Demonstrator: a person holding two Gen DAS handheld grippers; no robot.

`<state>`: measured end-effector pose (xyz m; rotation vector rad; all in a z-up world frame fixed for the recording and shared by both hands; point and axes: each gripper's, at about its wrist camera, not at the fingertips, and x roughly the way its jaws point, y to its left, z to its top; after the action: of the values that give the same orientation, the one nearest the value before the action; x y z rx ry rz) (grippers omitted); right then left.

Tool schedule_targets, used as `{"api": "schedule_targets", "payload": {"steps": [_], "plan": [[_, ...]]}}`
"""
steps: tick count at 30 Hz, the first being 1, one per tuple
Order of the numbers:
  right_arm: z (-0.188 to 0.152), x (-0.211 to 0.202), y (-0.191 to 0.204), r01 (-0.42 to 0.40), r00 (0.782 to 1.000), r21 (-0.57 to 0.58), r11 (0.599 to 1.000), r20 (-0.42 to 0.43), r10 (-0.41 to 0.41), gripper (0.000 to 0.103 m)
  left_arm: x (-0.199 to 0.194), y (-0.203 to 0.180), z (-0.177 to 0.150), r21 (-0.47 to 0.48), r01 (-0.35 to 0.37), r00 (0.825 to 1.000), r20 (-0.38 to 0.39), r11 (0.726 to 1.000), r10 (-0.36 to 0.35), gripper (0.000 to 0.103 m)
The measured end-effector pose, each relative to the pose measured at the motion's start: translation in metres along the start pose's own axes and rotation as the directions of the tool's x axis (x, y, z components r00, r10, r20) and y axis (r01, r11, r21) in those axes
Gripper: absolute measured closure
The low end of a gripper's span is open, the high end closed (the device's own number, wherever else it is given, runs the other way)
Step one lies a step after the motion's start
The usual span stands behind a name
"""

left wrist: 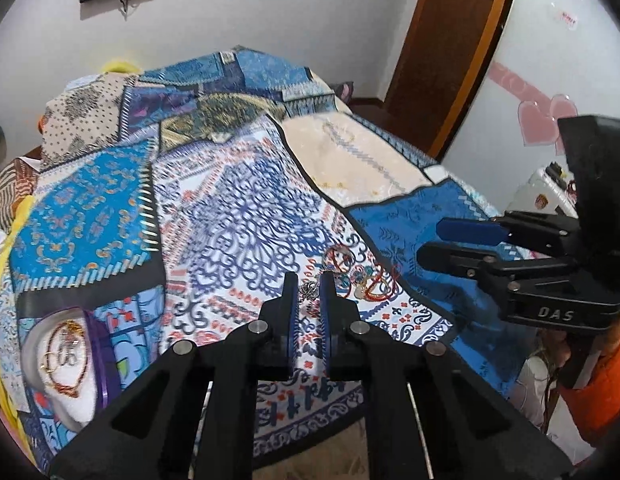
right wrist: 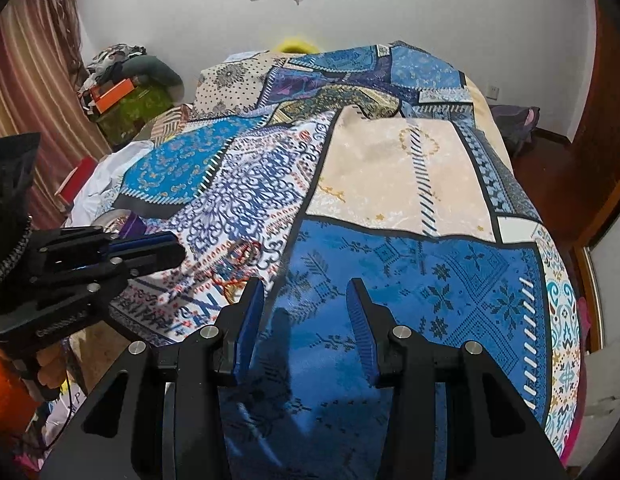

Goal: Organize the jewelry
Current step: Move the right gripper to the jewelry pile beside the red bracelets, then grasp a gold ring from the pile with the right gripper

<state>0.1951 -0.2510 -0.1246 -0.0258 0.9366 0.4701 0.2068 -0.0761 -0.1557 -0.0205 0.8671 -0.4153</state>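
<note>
Left gripper [left wrist: 308, 290], bottom middle of frame, pinches small silver charm [left wrist: 308, 291]; should lift slow, carry to round box [left wrist: 60, 354] at lower left; jewelry pile [left wrist: 359, 276] just right of tips; right gripper [right wrist: 306, 292] wide apart, holds nothing.

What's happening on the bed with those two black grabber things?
Someone is sorting jewelry on a patterned bedspread. The left claw has narrowed around a small silver piece at the edge of a loose jewelry pile. The right claw hangs open over the blue patch, holding nothing. A round box to the left already holds chains and rings.
</note>
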Motion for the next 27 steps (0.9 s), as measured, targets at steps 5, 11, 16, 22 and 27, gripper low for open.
{"api": "schedule_targets", "payload": {"steps": [5,11,16,22,27], "plan": [[0.009,0.005,0.011,-0.009,1.0,-0.029,1.0,0.006,0.009,0.064,-0.018,0.008,-0.001,-0.017,-0.024,0.999,0.035,1.0,0.024,0.094],[0.018,0.028,0.028,-0.042,0.999,-0.067,0.997,-0.031,0.04,0.064,-0.026,0.024,-0.008,-0.046,-0.04,0.998,0.042,0.998,0.042,0.094],[0.021,0.044,0.039,-0.062,0.997,-0.082,0.995,-0.061,0.057,0.064,-0.024,0.035,-0.015,-0.066,-0.039,0.999,0.035,0.997,0.041,0.094],[0.022,0.055,0.041,-0.047,0.996,-0.087,0.995,-0.084,0.04,0.077,-0.02,0.041,-0.017,-0.083,-0.027,0.999,0.031,0.996,0.03,0.094],[0.022,0.054,0.041,-0.033,0.996,-0.098,0.995,-0.08,0.025,0.084,-0.019,0.044,-0.019,-0.096,-0.023,0.999,0.027,0.995,0.026,0.095]]}}
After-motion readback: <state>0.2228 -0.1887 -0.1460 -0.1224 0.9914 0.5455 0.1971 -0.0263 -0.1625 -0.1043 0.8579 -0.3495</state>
